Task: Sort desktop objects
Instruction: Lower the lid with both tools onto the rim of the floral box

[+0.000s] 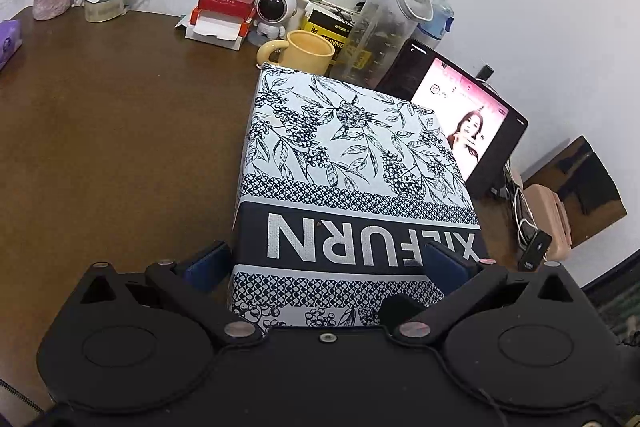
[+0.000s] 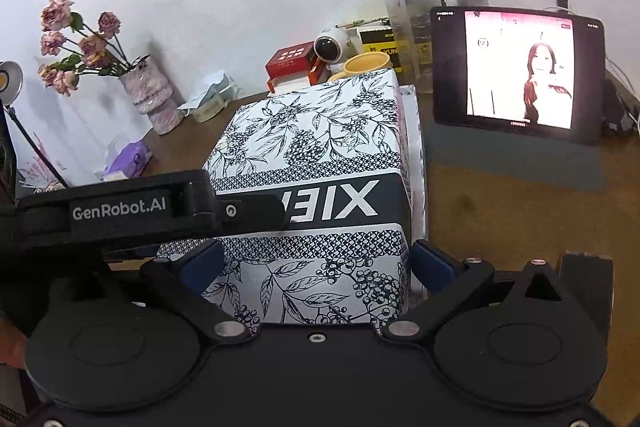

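Left wrist: the patterned box sits on the brown desk, dead ahead and up close, long axis running away from the camera toward the yellow mug and clear bottle. Left gripper is wide open, straddling the box's near end: left pad beside the near-left corner, right pad in front of the printed band. Contact on either side can't be confirmed; it has hold of nothing that I can see. Tablet stands just right of the box.

Right wrist: same box, also straight ahead between the jaws. Right gripper is wide open, pads flanking the near end; pad contact not readable. The other gripper's body crosses in from the left and covers part of the lettering. Tablet is to the right, vase far left.

Judgement: both are equally near; closing across the short width looks like the next move. Box base and far end are hidden, and there's something pale against its right side.
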Demonstrator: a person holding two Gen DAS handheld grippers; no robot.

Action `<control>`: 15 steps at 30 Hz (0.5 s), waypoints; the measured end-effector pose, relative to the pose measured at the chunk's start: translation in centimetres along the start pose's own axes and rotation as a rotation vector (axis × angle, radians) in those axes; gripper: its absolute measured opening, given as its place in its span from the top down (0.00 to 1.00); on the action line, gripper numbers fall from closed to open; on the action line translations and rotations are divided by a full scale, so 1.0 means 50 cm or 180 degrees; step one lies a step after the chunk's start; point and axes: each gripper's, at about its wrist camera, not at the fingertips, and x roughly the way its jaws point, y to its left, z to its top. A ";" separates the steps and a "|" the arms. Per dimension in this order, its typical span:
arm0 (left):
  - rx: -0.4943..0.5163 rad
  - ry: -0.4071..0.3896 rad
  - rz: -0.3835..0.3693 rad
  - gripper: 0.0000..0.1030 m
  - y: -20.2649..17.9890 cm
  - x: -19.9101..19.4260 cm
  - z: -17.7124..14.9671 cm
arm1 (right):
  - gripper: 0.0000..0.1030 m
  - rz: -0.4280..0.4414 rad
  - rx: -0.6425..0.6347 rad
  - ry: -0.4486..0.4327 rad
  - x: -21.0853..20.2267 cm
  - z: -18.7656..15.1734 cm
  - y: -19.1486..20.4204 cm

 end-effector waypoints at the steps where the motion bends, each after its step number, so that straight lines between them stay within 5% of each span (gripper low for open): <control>1: 0.0003 0.0000 -0.0003 0.00 0.001 0.007 0.007 | 0.01 -0.0008 -0.0003 -0.0002 0.009 0.008 -0.004; 15: -0.0002 0.0089 0.0023 0.01 0.011 0.105 0.087 | 0.02 -0.0049 0.0058 0.0044 0.109 0.072 -0.047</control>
